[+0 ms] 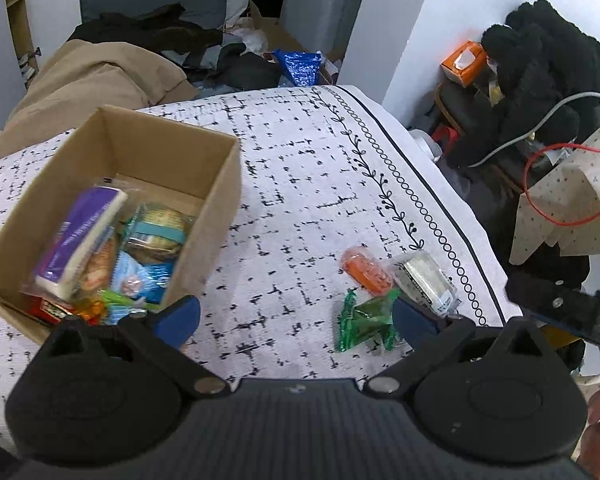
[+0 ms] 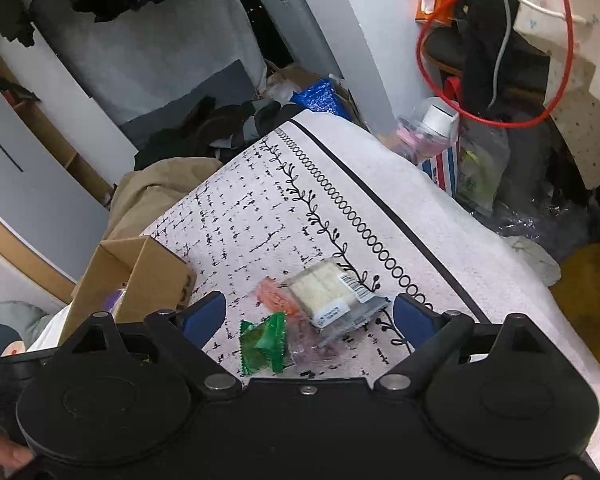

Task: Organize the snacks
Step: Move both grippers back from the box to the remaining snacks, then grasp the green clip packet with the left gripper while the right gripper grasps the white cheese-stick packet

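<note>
Both grippers wide apart, both empty. The cardboard box (image 1: 112, 216) sits at ten o'clock from the left gripper (image 1: 296, 316), already stuffed with packets. Three snacks lie loose on the patterned cloth (image 1: 300, 184): green packet (image 2: 264, 342), orange packet (image 2: 276, 296) and white wafer pack (image 2: 332, 290), bunched together. The right gripper (image 2: 308, 316) hovers over them, likely lining up a grab, green packet at eleven o'clock

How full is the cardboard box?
Partly full: the box holds several snack packets piled at one end, with bare floor showing at the other.
</note>
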